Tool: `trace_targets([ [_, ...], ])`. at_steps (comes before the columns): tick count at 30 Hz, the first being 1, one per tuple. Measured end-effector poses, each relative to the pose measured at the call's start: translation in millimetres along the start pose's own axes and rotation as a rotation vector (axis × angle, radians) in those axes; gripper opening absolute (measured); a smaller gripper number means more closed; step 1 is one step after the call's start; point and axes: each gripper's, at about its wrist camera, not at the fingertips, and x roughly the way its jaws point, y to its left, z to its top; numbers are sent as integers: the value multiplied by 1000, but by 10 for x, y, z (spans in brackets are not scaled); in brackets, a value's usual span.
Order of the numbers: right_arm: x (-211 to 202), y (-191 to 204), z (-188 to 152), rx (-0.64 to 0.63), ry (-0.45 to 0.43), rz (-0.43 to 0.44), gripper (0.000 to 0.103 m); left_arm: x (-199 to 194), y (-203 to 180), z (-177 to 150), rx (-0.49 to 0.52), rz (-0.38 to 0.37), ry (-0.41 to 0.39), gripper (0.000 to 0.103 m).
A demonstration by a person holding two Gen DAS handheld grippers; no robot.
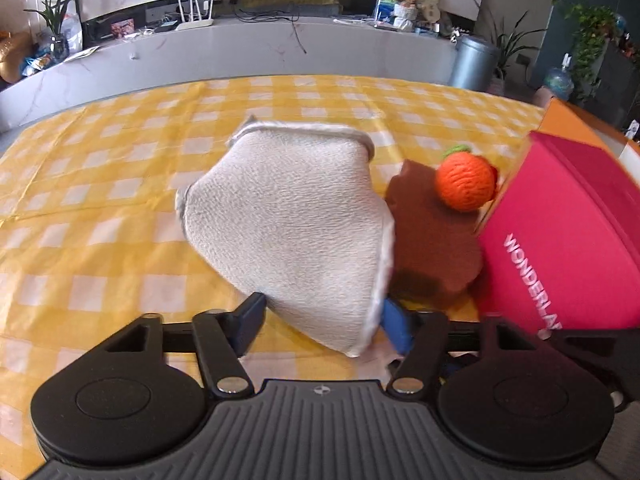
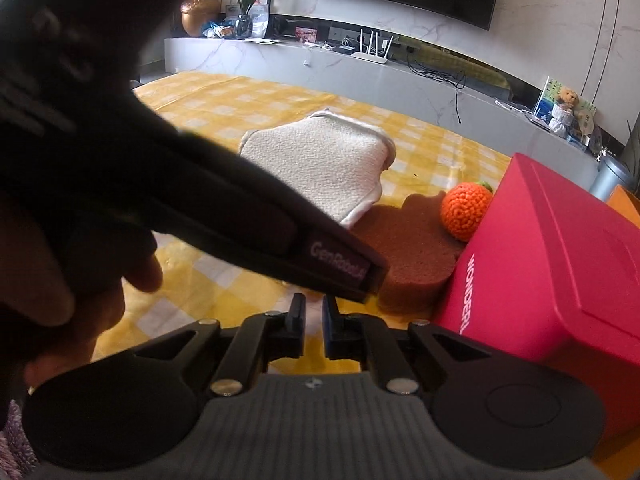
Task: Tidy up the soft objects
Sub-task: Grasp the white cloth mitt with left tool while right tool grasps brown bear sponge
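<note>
Closest to the left wrist camera, the left gripper (image 1: 324,316) has its jaws spread wide around the near corner of the white towel (image 1: 288,232). The corner lies between the blue pads, but they do not appear to press on it, so I judge this a grasp being set up rather than made. Beside it, the right gripper (image 2: 312,312) hangs over the yellow checked tablecloth (image 2: 224,288) with its jaws drawn nearly together on nothing, probably kept idle while the other works. A person's hand (image 2: 60,264) holding the left tool crosses that view.

Just past the towel's right edge lies the brown sponge (image 2: 404,244), its far side against the red box (image 2: 560,264). The orange knitted ball (image 2: 466,212) sits at the sponge's far edge, touching the box wall. Grouped this closely beside the box, the soft things look destined for it, though its lid appears shut. Farther off stands a low media shelf (image 1: 280,40) with a teddy bear (image 1: 406,4).
</note>
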Motion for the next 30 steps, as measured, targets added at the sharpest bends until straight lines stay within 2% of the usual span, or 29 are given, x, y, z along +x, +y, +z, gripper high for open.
trace_targets([
  [1,-2,2,-2,-3,-1,-3,5,-16,29,7,-18,-4,3,53],
  [2,-7,6,-1,-5,-5,-6,6,-55,70,-3,-34,-15,-1,49],
  [3,-18,20,-1,-8,-11,-12,6,-101,99,-6,-40,-13,-6,39],
  [6,-46,71,-8,-42,-33,-45,9,-259,200,-34,-60,12,-20,24],
  [10,-40,209,-5,-149,-61,-132,25,-483,406,-74,-127,13,-17,11],
  [15,112,341,21,-268,-38,-230,29,-604,624,-192,-174,72,1,10],
  [18,206,334,41,-303,-39,-255,37,-574,695,-231,-208,64,14,11],
  [21,278,355,62,-352,-62,-291,45,-560,704,-225,-210,45,-6,16],
  [25,372,358,115,-366,-63,-314,45,-503,675,-230,-175,81,-38,34],
  [27,399,341,106,-373,-54,-317,34,-464,672,-217,-162,87,-48,35],
  [30,406,344,125,-367,-58,-311,29,-428,654,-199,-139,97,-60,34],
])
